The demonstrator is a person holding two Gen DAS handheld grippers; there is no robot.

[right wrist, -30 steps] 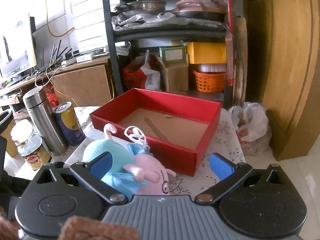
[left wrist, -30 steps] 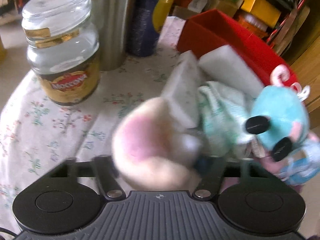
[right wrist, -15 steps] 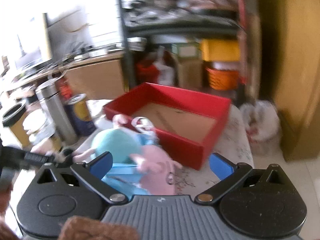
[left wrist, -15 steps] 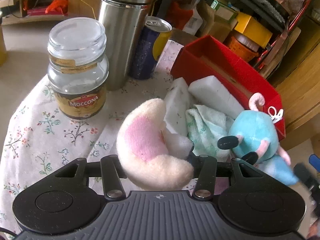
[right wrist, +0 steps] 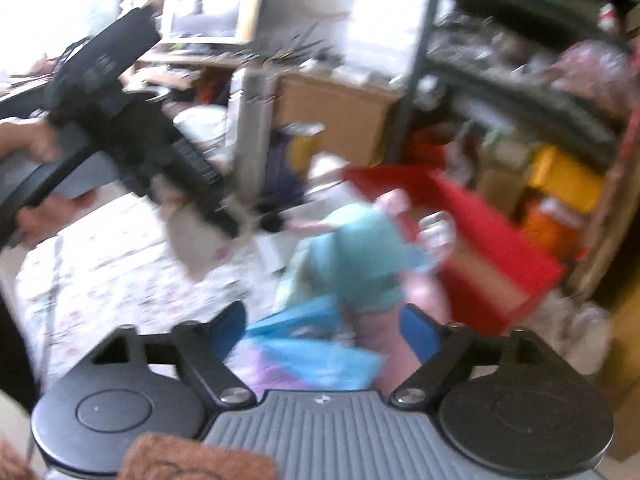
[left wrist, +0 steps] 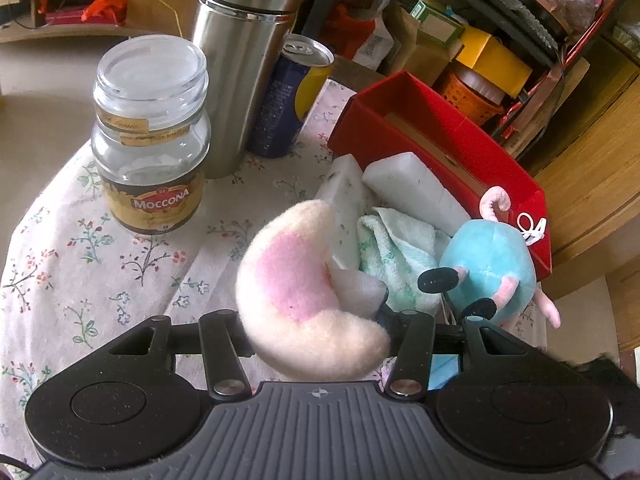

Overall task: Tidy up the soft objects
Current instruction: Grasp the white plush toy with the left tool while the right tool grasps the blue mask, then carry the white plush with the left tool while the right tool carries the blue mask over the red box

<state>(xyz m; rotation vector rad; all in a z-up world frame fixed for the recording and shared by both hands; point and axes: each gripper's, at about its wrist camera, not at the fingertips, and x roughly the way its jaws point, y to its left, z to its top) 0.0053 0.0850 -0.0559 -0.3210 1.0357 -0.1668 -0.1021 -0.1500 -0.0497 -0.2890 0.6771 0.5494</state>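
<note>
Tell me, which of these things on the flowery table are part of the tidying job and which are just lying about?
Job: cream-and-pink plush held in the left gripper; blue plush doll; green towel; two white sponges; red box.

Lying about: coffee jar; steel flask; drink can.

Two white foam blocks (left wrist: 416,190) are lying side by side on the desk (left wrist: 80,280). One green towel (left wrist: 396,248), one blue-bodied plush toy (left wrist: 490,258) and one cream-and-pink plush (left wrist: 296,292) are showing. One red box (left wrist: 448,140), one glass jar (left wrist: 150,136), one steel flask (left wrist: 244,60) and one drink can (left wrist: 290,96) are standing there.
</note>
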